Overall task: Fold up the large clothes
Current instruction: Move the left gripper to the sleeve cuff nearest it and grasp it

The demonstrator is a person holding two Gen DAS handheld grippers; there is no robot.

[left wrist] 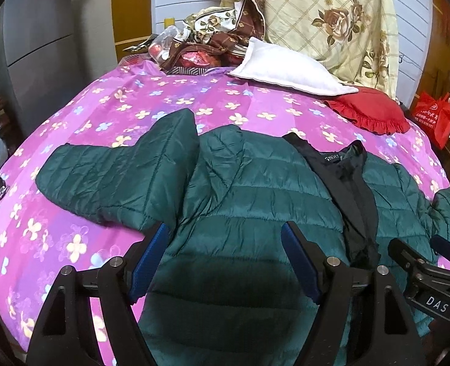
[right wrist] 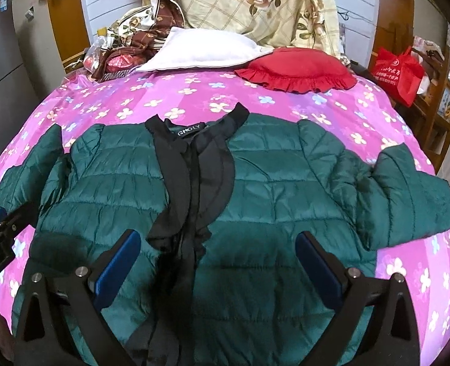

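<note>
On the pink flowered bedspread (right wrist: 194, 91) a dark green quilted jacket (right wrist: 270, 183) lies front-up and spread flat, its black collar and placket (right wrist: 194, 164) running down the middle toward the cameras. Its left sleeve (left wrist: 109, 170) is bent, reaching out over the pink cloth on that side with the cuff well short of the bed's edge; its right sleeve (right wrist: 408, 189) is folded back on itself, and its far end lies near the bed's right edge. The left gripper (left wrist: 225, 262) hovers over the jacket's lower left panel, blue-padded fingers (left wrist: 147, 265) spread wide with nothing between them — only green fabric below. The right gripper (right wrist: 218, 265) hangs over the lower front beside the placket, its fingers (right wrist: 319, 271) likewise wide apart and holding nothing. Beyond the collar a broad band of bare bedspread stays open up to a white pillow (right wrist: 203, 48) and a red frilled cushion (right wrist: 298, 67), which touch each other at the head of the bed. Behind them a cream rose-printed quilt (right wrist: 255, 3) stands piled against the wall. A red bag (right wrist: 398, 70) sits off the bed's right side.
</note>
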